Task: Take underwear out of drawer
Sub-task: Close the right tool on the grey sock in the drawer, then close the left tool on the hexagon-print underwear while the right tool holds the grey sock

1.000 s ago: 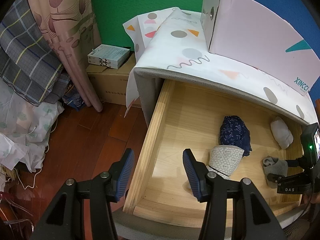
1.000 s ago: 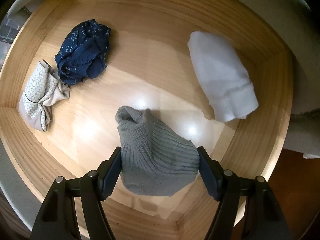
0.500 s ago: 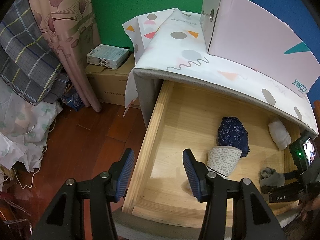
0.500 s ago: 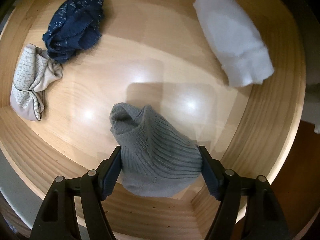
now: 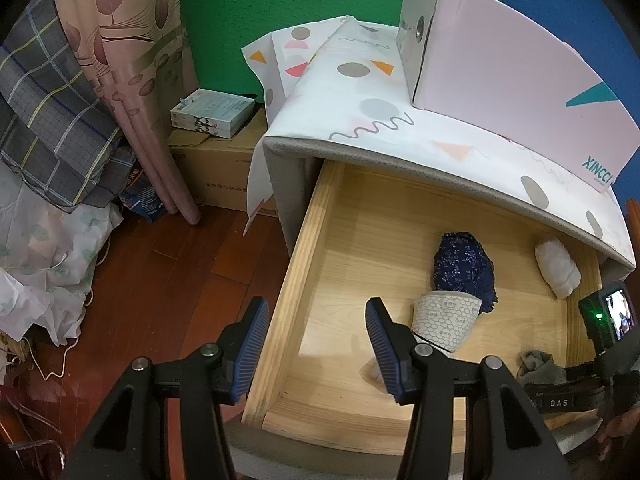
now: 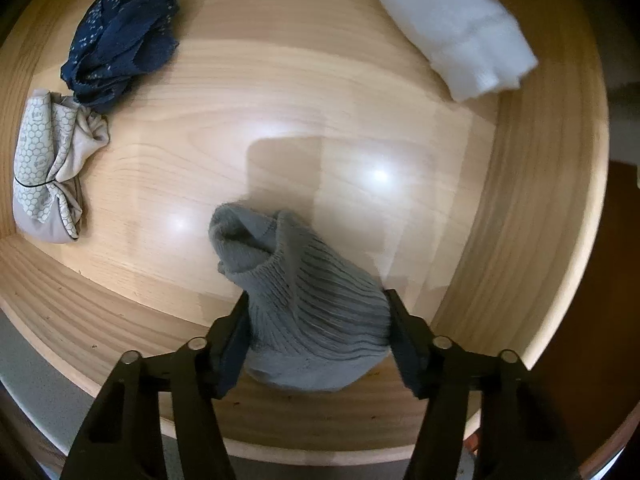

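My right gripper [image 6: 316,320] is shut on a grey ribbed knit bundle [image 6: 308,300] and holds it above the wooden drawer floor [image 6: 280,120]. In the left wrist view the grey bundle [image 5: 538,366] sits at the drawer's front right. Still in the drawer lie a navy patterned piece [image 6: 120,36] [image 5: 462,266], a white honeycomb-print piece [image 6: 48,164] [image 5: 444,318] and a white roll [image 6: 452,24] [image 5: 558,266]. My left gripper [image 5: 316,344] is open and empty above the drawer's left front corner.
The open drawer [image 5: 292,280] sticks out of a cabinet covered by a patterned cloth [image 5: 360,92], with a pink box [image 5: 512,68] on top. Left of it are wood flooring, a cardboard box [image 5: 216,168], curtains [image 5: 132,80] and piled fabric.
My right gripper has lifted the grey bundle up and toward the drawer's front; the drawer contents look smaller and farther. My left gripper has barely moved.
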`<state>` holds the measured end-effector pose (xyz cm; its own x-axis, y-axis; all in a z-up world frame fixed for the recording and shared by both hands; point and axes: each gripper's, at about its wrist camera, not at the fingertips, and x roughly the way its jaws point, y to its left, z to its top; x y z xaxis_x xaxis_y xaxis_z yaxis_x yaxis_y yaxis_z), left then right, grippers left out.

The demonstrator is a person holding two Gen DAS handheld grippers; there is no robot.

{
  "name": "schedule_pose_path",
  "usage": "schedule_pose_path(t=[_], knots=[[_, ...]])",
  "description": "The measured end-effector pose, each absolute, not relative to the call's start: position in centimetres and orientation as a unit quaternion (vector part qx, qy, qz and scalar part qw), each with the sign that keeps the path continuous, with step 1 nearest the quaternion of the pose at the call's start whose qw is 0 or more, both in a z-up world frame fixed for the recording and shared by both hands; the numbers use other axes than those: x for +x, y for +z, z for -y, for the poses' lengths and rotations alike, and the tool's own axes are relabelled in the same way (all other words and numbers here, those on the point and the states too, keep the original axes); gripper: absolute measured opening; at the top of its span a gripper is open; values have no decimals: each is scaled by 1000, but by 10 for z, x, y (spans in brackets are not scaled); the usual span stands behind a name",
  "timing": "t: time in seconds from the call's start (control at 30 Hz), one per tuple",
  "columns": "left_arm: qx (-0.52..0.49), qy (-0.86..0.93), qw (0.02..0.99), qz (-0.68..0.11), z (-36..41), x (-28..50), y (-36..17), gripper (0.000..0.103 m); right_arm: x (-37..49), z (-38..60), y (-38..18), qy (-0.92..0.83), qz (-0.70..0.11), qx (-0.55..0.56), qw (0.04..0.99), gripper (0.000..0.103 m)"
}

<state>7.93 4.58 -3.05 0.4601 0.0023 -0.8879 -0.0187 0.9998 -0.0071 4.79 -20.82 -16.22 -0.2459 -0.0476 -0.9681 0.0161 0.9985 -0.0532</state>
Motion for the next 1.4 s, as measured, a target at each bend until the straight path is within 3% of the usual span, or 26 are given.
schedule_pose_path(t=[0.33, 0.67, 1.4], knots=[[18, -39, 826, -563, -27, 87, -47, 52, 22, 220, -145, -50, -764, 56, 641, 44], [48, -100, 766, -634, -2, 92, -77, 52, 9, 231, -137, -43, -748, 111, 653, 44], [37, -161, 717, -677, 51, 111, -102, 54, 25, 238, -130, -23, -746, 116, 655, 45]])
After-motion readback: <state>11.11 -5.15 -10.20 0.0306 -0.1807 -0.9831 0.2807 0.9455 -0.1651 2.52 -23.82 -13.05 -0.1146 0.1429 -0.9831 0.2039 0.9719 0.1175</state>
